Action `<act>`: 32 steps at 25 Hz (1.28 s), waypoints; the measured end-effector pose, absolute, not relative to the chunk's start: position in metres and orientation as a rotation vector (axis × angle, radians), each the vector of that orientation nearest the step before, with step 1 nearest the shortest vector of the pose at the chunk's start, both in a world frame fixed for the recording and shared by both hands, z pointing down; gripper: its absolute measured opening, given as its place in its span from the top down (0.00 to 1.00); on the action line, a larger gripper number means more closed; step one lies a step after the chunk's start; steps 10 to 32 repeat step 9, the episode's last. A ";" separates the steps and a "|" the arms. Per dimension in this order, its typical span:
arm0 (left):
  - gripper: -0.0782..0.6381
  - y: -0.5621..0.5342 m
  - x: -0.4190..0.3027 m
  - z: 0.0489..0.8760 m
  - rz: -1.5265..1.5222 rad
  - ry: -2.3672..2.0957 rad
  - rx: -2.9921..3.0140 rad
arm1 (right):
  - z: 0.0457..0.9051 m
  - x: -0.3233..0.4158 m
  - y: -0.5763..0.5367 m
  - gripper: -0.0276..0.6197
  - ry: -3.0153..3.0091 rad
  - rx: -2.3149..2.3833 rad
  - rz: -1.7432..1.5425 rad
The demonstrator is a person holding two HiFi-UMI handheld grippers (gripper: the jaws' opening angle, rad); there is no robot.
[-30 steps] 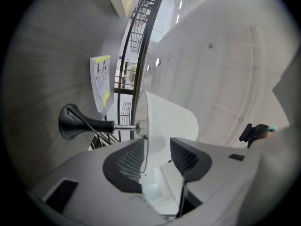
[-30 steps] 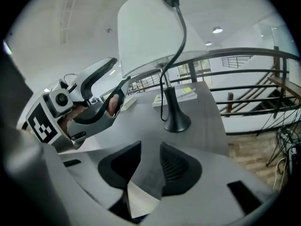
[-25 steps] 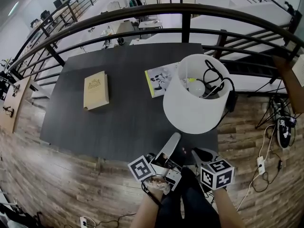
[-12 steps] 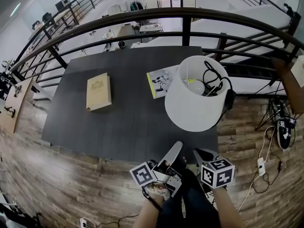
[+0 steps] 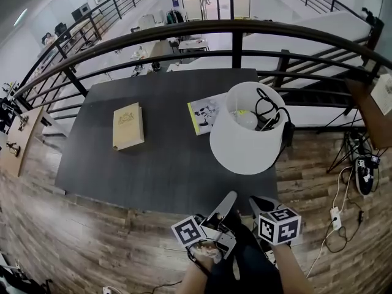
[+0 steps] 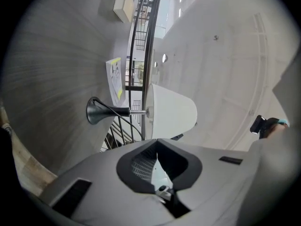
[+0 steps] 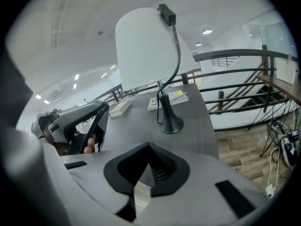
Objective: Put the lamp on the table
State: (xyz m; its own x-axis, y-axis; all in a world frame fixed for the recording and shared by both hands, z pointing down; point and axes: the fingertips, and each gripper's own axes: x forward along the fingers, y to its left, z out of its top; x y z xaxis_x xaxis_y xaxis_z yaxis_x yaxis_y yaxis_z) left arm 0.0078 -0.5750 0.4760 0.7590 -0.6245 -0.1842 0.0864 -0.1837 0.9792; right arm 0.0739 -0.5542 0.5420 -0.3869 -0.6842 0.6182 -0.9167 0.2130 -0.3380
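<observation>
The lamp (image 5: 244,141), with a white shade and a black cord, stands upright on the right part of the dark table (image 5: 153,164). Its black base (image 7: 170,124) rests on the tabletop under the shade (image 7: 149,48). In the left gripper view the lamp's base (image 6: 96,111) and shade (image 6: 171,111) appear sideways, straight ahead. My left gripper (image 5: 228,199) hovers by the table's near edge; its jaws have just been closing, with nothing between them. My right gripper (image 5: 260,202) is beside it, shut and empty. Both are well short of the lamp.
A tan book (image 5: 128,125) and a booklet (image 5: 207,112) lie on the table. A black railing (image 5: 233,29) runs behind it. Cables and a power strip (image 5: 335,213) lie on the wooden floor at the right, near a shoe (image 5: 362,170).
The left gripper has slid a little lower in the head view, closer to the person. The lamp stays where it stood on the table. The right gripper has kept still.
</observation>
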 end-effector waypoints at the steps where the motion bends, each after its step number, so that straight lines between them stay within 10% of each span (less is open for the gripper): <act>1: 0.88 -0.576 0.009 0.476 -0.669 -0.440 1.642 | 0.541 0.076 -0.555 0.94 -2.156 1.501 0.969; 32: 0.88 -0.575 0.013 0.480 -0.598 -0.504 1.616 | 0.535 0.082 -0.557 0.94 -2.133 1.520 0.995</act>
